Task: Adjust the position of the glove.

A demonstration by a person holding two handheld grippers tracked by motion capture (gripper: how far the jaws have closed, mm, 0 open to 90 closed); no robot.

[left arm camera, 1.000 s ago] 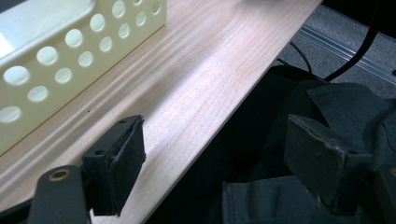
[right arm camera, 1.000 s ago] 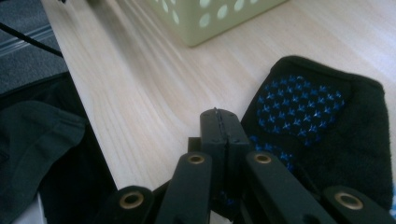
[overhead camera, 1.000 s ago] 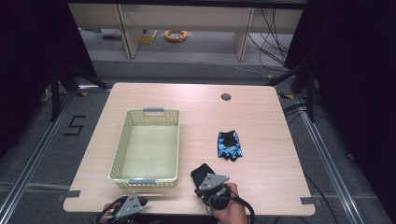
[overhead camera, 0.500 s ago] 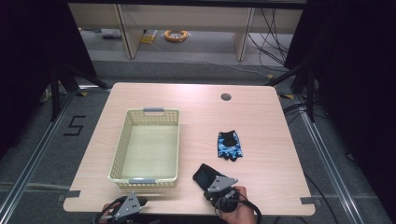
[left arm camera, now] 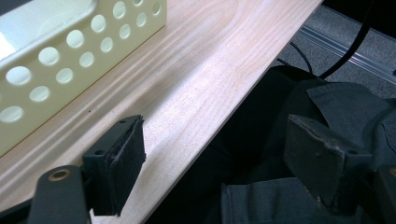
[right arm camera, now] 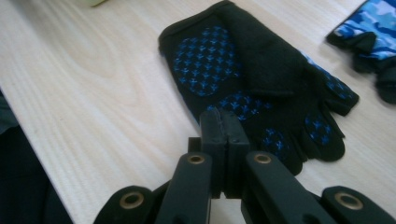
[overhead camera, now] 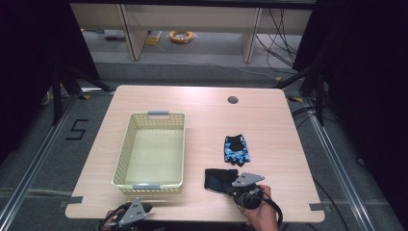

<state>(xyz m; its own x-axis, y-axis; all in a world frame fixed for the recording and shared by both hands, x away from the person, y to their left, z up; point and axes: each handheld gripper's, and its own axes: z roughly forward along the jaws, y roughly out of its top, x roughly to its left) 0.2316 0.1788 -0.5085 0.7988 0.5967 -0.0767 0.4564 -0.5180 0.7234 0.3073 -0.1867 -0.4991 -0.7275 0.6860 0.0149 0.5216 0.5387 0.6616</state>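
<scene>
Black glove (right arm camera: 261, 88) edge disappears between the closed right tongs (right arm camera: 225, 122).

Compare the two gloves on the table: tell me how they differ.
The near glove lies by the right tool, whose jaws are shut on its edge; the far glove lies apart, untouched, nearer the table's middle. The near glove shows a black side with small blue dots, while the far glove shows a bright blue camouflage pattern with a black cuff. Both are fingerless and lie flat on the wooden table, right of the basket.
</scene>
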